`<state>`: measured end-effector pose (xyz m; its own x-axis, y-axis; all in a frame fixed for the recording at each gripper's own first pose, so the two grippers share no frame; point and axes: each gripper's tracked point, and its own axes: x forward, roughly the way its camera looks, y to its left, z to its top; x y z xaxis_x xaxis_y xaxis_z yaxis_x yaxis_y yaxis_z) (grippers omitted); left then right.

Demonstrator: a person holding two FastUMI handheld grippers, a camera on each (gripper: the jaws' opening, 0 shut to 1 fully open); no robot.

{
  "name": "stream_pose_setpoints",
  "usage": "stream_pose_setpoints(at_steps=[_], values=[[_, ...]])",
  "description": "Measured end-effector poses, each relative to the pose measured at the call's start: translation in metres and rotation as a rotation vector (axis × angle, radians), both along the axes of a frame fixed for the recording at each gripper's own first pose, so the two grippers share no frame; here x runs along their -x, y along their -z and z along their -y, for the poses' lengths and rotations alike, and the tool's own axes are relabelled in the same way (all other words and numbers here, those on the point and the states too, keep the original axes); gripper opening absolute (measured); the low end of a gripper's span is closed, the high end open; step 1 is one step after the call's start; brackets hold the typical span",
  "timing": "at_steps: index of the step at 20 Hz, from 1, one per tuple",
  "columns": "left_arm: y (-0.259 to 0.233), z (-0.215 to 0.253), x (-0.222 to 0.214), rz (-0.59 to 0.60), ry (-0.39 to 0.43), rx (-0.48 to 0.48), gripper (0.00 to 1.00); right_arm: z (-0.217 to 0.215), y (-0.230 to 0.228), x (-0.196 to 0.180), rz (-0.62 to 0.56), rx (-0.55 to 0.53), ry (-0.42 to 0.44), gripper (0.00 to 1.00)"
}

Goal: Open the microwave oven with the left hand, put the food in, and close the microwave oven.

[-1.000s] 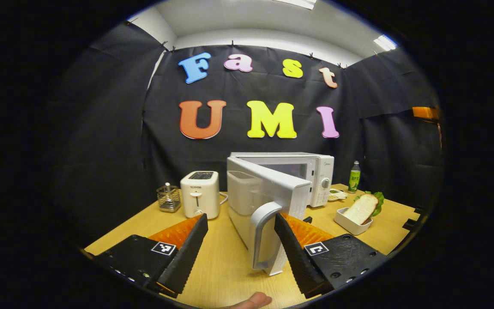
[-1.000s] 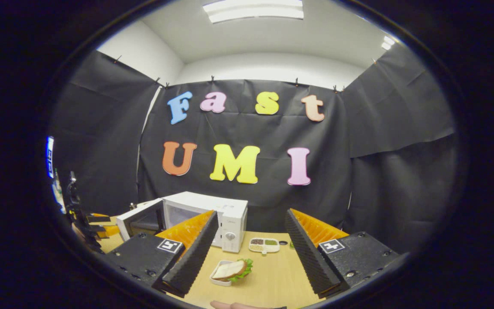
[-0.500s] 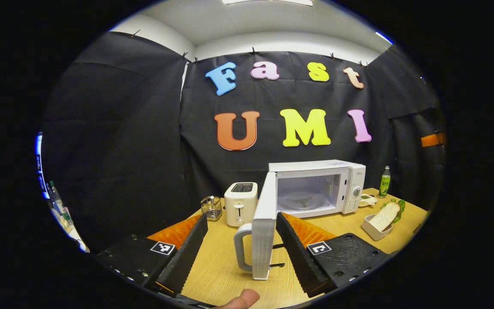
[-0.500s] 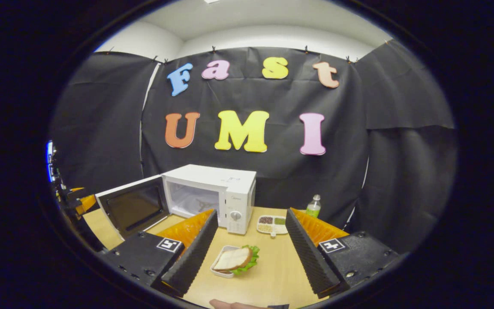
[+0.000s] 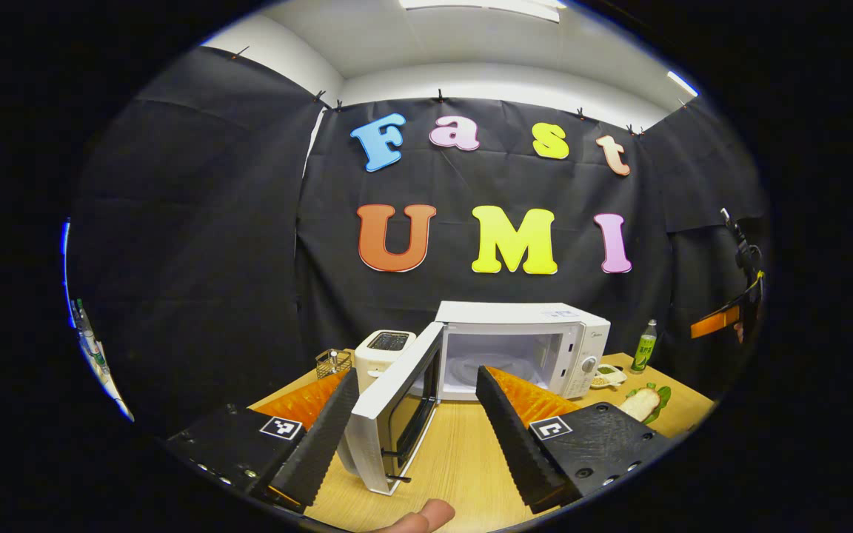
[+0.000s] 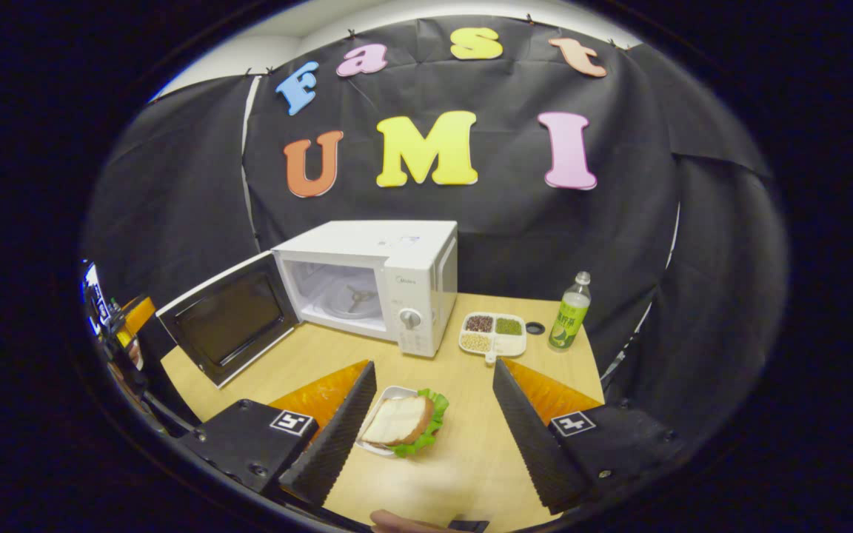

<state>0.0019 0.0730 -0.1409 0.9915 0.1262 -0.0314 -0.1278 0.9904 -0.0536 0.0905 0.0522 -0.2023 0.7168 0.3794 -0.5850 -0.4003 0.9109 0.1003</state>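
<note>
- The sandwich (image 6: 400,420) in its white tray lies on the table (image 6: 471,459) between the right tongs' (image 6: 426,437) spread fingers, nearer the left one.
- The microwave (image 6: 375,281) stands beyond, door (image 5: 389,414) swung open between the left tongs' (image 5: 415,437) released fingers.
- A bottle (image 6: 569,320) stands farther right.

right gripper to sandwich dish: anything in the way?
No. In the right gripper view the right gripper is open, with the sandwich dish lying just ahead between its fingers; bare table around it.

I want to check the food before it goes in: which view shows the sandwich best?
The right gripper view: the sandwich lies close, in its white dish between the open fingers. The left gripper view catches it small, at the table's far right.
</note>
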Motion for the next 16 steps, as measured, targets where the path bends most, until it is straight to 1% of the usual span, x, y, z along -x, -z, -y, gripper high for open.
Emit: stream_pose_setpoints(at_steps=[1,2,3,4,5,6,7,8,9,10,11,13,14,16], values=[[-0.005,0.005,-0.002,0.006,0.002,0.001,0.95,0.001,0.011,-0.004,-0.042,-0.005,-0.008,0.96],[-0.009,0.009,-0.005,0.016,-0.002,0.002,0.95,0.001,0.023,-0.008,-0.086,-0.018,-0.022,0.96],[-0.016,0.015,-0.008,0.033,0.003,0.001,0.95,0.000,0.035,-0.010,-0.133,-0.035,-0.038,1.00],[-0.022,0.023,-0.009,0.044,0.012,0.000,0.95,-0.001,0.047,-0.009,-0.187,-0.051,-0.050,0.92],[-0.025,0.030,-0.011,0.051,0.021,-0.004,0.95,-0.003,0.058,-0.011,-0.237,-0.075,-0.062,0.88],[-0.027,0.036,-0.012,0.058,0.025,-0.010,0.95,-0.006,0.067,-0.012,-0.283,-0.098,-0.080,0.87],[-0.032,0.040,-0.014,0.071,0.026,-0.020,0.95,-0.011,0.075,-0.011,-0.324,-0.130,-0.107,0.95],[-0.033,0.044,-0.016,0.076,0.024,-0.034,0.95,-0.016,0.084,-0.009,-0.372,-0.168,-0.129,0.85],[-0.032,0.048,-0.018,0.071,0.022,-0.043,0.95,-0.020,0.095,-0.007,-0.432,-0.205,-0.132,0.84],[-0.028,0.054,-0.019,0.064,0.026,-0.047,0.95,-0.024,0.105,-0.005,-0.493,-0.242,-0.131,0.93],[-0.025,0.061,-0.021,0.054,0.035,-0.051,0.95,-0.027,0.115,-0.004,-0.544,-0.276,-0.128,0.82],[-0.020,0.070,-0.022,0.038,0.048,-0.058,0.95,-0.032,0.132,-0.002,-0.628,-0.337,-0.141,0.80],[-0.017,0.074,-0.023,0.025,0.052,-0.057,0.95,-0.033,0.139,0.002,-0.671,-0.348,-0.154,0.91],[-0.011,0.080,-0.023,0.010,0.057,-0.053,0.95,-0.039,0.150,0.005,-0.723,-0.381,-0.168,0.89]])
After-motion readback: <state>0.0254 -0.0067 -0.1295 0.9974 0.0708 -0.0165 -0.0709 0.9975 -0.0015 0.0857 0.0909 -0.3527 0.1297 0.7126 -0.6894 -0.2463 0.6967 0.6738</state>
